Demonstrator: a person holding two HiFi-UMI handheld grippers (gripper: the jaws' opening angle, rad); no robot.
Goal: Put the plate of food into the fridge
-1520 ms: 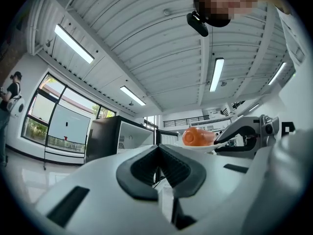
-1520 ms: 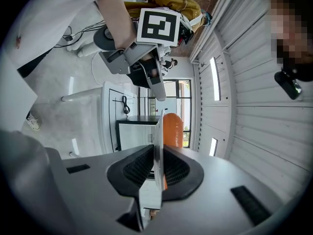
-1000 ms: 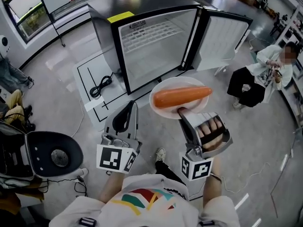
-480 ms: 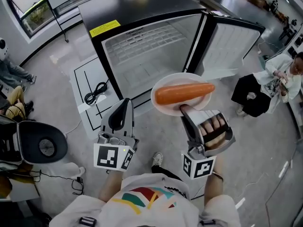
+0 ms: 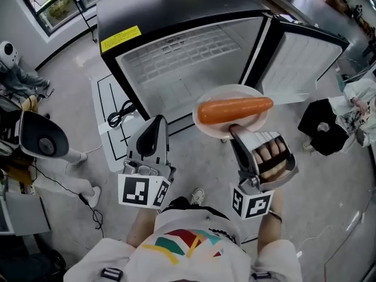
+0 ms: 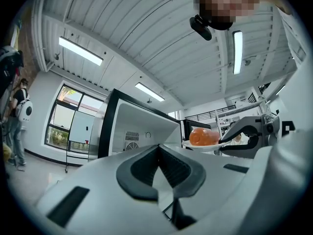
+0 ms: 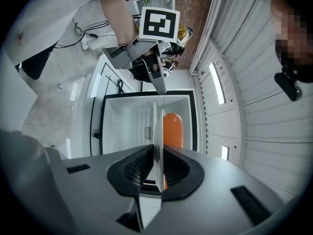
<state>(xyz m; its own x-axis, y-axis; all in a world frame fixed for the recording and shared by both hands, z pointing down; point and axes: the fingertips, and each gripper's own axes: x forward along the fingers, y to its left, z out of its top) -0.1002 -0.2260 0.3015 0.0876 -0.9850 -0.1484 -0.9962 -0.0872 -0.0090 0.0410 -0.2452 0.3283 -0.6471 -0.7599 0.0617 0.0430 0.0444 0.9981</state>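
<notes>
A white plate (image 5: 218,124) carrying a long orange piece of food (image 5: 234,108) hangs in the air in front of the open fridge (image 5: 176,69). My right gripper (image 5: 231,128) is shut on the plate's near rim. In the right gripper view the plate (image 7: 157,126) stands edge-on between the jaws, with the food (image 7: 172,128) beside it and the fridge's white inside (image 7: 124,126) straight ahead. My left gripper (image 5: 155,122) is shut on nothing, level with the plate and to its left. From the left gripper (image 6: 158,156) view, plate and food (image 6: 202,136) show to the right.
The fridge door (image 5: 299,57) stands swung open at the right. A wire shelf (image 5: 188,47) sits high inside. A black cable (image 5: 119,113) lies on a marked floor panel left of the fridge. A seated person (image 5: 352,107) is at the far right, a round grey device (image 5: 38,141) at the left.
Both grippers and the plate have moved closer to the fridge, which now fills more of the head view. The grip on the plate's rim is unchanged.
</notes>
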